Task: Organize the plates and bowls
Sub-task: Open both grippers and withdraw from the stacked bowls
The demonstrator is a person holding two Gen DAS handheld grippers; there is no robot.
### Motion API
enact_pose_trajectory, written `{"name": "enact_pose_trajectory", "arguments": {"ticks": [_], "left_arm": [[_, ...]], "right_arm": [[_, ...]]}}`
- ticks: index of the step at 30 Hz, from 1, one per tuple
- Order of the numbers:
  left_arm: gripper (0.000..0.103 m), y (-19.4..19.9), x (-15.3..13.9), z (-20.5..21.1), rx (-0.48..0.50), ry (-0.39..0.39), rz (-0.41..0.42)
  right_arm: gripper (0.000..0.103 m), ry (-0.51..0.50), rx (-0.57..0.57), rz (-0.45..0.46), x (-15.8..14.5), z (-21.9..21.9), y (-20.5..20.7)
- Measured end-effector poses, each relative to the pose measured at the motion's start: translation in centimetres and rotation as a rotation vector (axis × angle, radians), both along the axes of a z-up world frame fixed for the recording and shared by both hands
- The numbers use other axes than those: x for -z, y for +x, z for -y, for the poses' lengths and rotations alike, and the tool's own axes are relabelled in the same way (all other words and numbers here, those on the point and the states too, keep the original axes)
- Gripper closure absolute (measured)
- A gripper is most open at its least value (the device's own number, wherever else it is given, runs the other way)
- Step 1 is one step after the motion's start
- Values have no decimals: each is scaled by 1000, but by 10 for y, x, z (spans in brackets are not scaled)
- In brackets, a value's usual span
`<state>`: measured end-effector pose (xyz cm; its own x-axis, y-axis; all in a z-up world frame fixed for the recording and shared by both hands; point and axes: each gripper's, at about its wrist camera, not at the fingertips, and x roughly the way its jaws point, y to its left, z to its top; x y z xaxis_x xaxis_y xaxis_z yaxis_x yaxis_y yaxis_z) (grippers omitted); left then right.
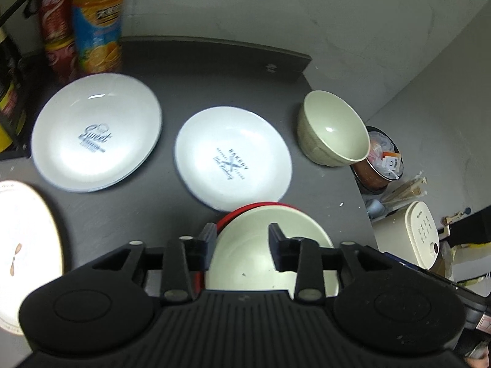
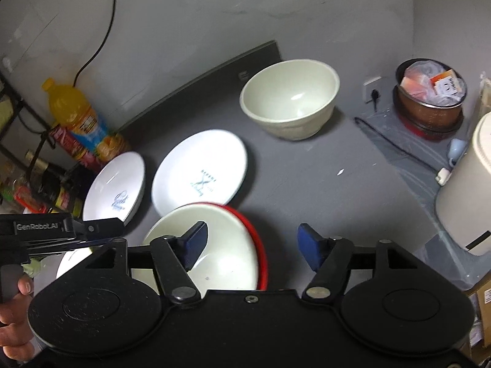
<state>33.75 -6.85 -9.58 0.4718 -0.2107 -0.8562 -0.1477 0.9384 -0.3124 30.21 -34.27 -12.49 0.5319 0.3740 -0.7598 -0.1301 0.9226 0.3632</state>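
Plates and bowls are spread over a dark grey tabletop point(image 1: 190, 70); a white plate printed "Sweet" point(image 1: 95, 132) is seen at the far left, and a second white plate printed "Bakery" point(image 1: 233, 158) lies to its right, apart from it; a cream bowl point(image 1: 333, 132) stands upright further right, near the table's right edge; at the near edge a cream bowl with a red outside point(image 1: 264, 251) is seen, its far rim just beside the "Bakery" plate; part of a pale plate with a thin rim line point(image 1: 24, 245) is visible at the near left. The left gripper point(image 1: 241, 239) is held open over the red bowl's left rim, one finger outside the rim and one above the inside; nothing is clamped. The right gripper point(image 2: 251, 242) is spread wide, its left finger above the red bowl's inside and its right finger over bare table; nothing is held. An orange drink bottle point(image 2: 76, 116) and a red can point(image 1: 56, 33) stand at the far left.
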Motion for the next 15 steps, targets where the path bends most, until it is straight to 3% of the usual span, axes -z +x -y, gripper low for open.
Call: {"name": "enact_pose_trajectory", "arguments": {"ticks": [3,5,15], "left_arm": [[55,8,-3,6,12,7,18],[53,15,-5,10,20,11,23],[49,51,-8,29,73,6,51]], "right_arm": [[35,-5,27,16,-2,8,4],[25,-16,60,31,-4,15,7],[25,-23,119,47,2,39,24]]}}
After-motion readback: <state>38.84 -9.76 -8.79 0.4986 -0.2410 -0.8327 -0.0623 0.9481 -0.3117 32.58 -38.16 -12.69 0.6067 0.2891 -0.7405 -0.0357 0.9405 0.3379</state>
